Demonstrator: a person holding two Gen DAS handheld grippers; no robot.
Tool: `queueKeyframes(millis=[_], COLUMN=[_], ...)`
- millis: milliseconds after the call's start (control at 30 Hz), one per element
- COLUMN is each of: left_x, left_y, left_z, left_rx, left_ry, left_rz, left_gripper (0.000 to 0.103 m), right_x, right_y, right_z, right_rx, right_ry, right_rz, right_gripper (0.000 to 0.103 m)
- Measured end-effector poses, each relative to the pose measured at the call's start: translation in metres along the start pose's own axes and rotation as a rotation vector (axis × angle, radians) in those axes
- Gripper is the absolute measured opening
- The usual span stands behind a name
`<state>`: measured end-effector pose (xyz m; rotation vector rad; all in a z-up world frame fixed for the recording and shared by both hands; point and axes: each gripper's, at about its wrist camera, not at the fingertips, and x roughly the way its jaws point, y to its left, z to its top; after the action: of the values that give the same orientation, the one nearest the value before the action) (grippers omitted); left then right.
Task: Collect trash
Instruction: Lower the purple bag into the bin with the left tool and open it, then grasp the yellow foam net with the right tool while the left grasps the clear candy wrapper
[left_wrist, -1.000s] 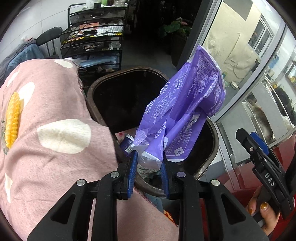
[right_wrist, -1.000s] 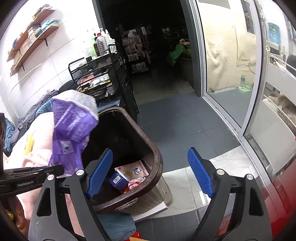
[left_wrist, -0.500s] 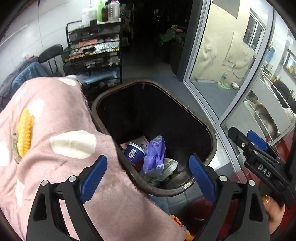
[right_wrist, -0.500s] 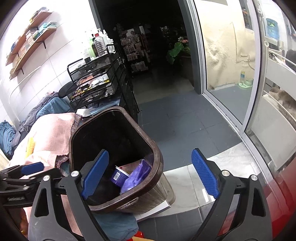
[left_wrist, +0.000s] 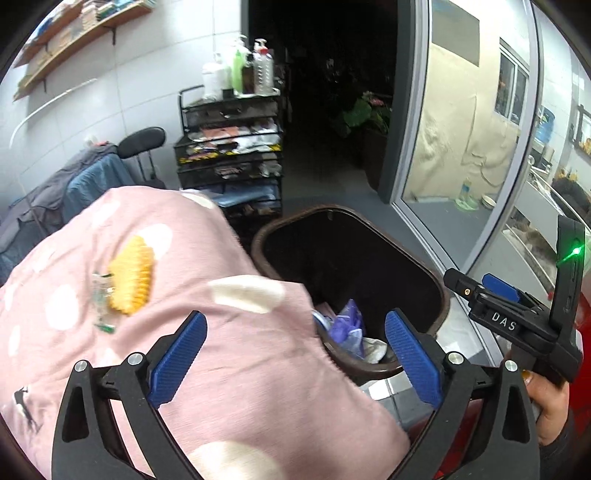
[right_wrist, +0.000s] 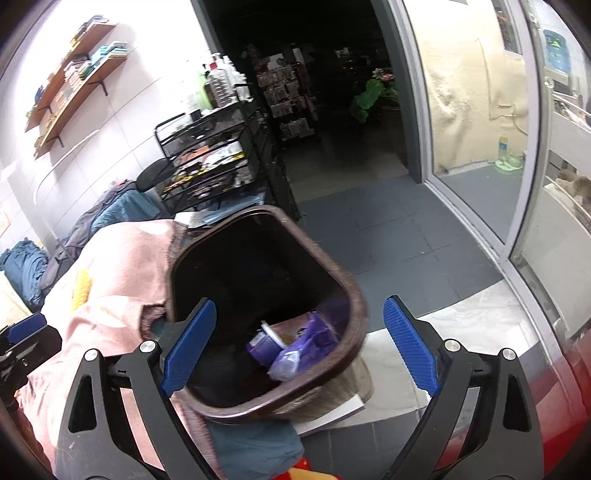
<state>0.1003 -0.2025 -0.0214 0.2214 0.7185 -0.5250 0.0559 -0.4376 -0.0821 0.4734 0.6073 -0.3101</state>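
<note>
Our left gripper (left_wrist: 295, 354), jaws just opened wide and empty, is nearer; probably that yellow wrapper (left_wrist: 131, 280) at ten o'clock goes next.

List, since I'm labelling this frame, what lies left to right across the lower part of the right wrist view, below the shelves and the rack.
Left claw → pink spotted blanket → brown trash bin holding the purple wrapper → grey floor tiles → glass door frame.

Purple wrapper (right_wrist: 308, 349) inside brown bin (right_wrist: 360, 321), between spread tool (right_wrist: 300, 341) pads.
</note>
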Motion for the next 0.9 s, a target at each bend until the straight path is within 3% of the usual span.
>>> queueKeyframes(millis=[267,600,900], left_x=[-0.013,-0.032,-0.039], left_y=[0.05,0.131,0.21], left_z=[-0.012,-0.033,-0.059], left_rx=[-0.079,-0.201,-0.303], left_ry=[0.001,0.014,0.049], left_rz=[0.079,0.205,0.329], left_gripper=[0.097,0.097,0.097], right_x=[-0.002,0.0,0.015], right_y=[0.045,0.128,0.201], right_z=[-0.001,-0.002,-0.008], right_rx=[-0.055,-0.174,-0.245], right_ry=[0.006,0.032,0.13], right_rz=[0.094,0.282,0.462], right_gripper=[0.091,0.092,0.092])
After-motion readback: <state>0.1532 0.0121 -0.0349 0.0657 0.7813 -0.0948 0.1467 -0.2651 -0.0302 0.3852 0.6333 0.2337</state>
